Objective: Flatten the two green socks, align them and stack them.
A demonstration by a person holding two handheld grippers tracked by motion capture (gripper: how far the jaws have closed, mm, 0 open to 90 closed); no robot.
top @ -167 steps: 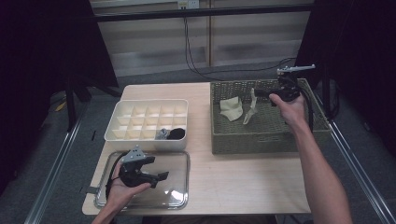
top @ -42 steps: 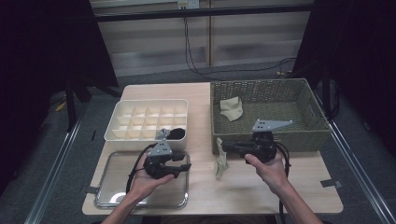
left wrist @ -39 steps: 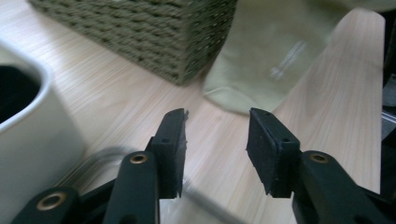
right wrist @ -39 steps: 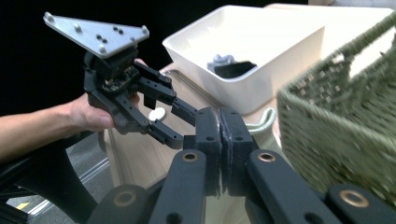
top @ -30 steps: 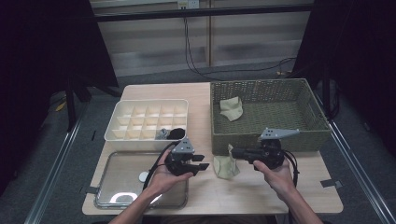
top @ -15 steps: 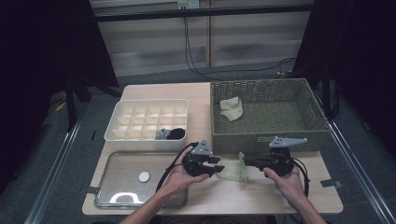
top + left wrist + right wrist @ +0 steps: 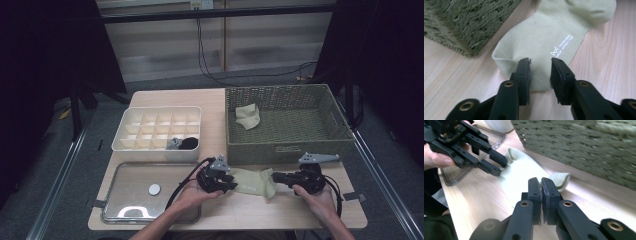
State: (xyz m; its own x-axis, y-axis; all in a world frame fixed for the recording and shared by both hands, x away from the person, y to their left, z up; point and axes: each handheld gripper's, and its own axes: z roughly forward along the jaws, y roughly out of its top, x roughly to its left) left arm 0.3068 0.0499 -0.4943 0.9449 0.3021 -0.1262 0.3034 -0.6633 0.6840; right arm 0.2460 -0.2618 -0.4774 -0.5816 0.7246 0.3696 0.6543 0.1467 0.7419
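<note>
While a wooden table (image 7: 220,102) carries everything, the woven basket (image 7: 285,125) on it serves as landmark, holding one pale sock (image 7: 247,116). Left of the basket sits a white divided organizer box (image 7: 159,132), and in front of that box a metal tray (image 7: 135,192). Just in front of the basket lies a pale green sock (image 7: 254,182) flat on the wood. Its left end sits between the parted jaws of the left gripper (image 7: 540,66). Its right end is pinched in the closed right gripper (image 7: 541,185).

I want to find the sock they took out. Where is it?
In the high view the pale green sock lies flat on the table's near edge, just before the woven basket, between the left gripper and right gripper.
</note>
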